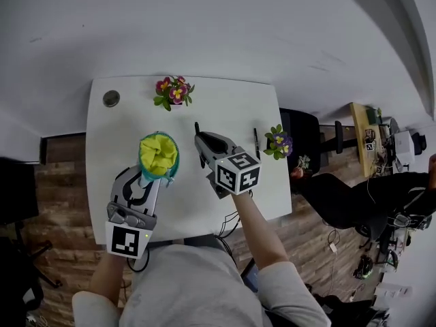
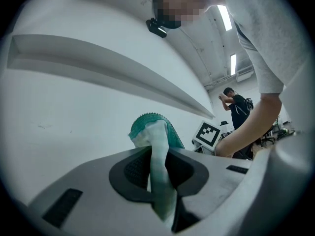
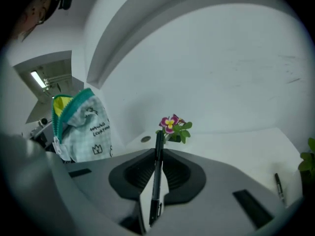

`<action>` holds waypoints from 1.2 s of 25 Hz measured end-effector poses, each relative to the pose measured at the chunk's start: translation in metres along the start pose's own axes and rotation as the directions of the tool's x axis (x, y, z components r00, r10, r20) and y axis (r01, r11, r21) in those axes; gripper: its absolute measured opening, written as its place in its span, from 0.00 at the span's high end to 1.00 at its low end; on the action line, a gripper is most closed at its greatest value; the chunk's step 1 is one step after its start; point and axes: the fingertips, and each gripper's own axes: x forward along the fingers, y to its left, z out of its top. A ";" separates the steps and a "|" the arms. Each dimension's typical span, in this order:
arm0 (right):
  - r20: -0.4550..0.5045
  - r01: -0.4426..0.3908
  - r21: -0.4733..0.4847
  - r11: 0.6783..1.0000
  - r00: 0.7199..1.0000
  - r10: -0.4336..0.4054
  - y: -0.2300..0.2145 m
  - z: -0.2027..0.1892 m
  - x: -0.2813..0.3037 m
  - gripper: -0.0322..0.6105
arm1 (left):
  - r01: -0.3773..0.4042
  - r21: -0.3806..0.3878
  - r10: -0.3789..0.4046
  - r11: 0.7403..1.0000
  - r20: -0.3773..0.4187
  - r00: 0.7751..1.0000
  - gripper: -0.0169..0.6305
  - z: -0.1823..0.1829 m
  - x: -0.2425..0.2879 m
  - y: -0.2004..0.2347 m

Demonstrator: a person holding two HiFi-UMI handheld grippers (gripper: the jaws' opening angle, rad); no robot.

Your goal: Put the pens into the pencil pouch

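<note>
The pencil pouch [image 1: 158,155] is pale green with a teal zip and yellow lining, and its mouth gapes upward above the white table [image 1: 122,135]. My left gripper [image 1: 148,180] is shut on the pouch's edge; the fabric [image 2: 158,146] is pinched between its jaws. My right gripper [image 1: 201,143] is lifted just right of the pouch, shut on a black pen [image 1: 198,133] that sticks out past its tips. In the right gripper view the pen [image 3: 157,161] stands between the jaws, with the pouch [image 3: 81,127] at left. A second black pen [image 1: 257,142] lies on the table near the right edge.
Two small flower pots stand on the table, one at the back [image 1: 174,91] and one at the right edge [image 1: 278,142]. A round grey disc [image 1: 111,99] sits in the back left corner. A wall runs behind the table. Another person [image 1: 361,196] sits at the right.
</note>
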 end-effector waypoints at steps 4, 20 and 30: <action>0.127 -0.003 0.010 1.000 0.992 0.002 0.004 0.024 -0.028 0.85 | 0.031 0.002 -0.031 1.000 0.002 1.000 0.86 0.001 0.012 -0.011; 0.622 -0.105 -0.050 0.993 0.775 0.114 0.052 0.167 -0.162 0.85 | 0.137 -0.010 -0.137 0.990 0.035 0.990 0.86 0.008 0.053 -0.058; 0.672 -0.221 -0.117 0.968 0.701 0.240 0.089 0.181 -0.161 0.85 | 0.193 0.007 -0.193 0.981 0.058 0.980 0.82 0.015 0.062 -0.079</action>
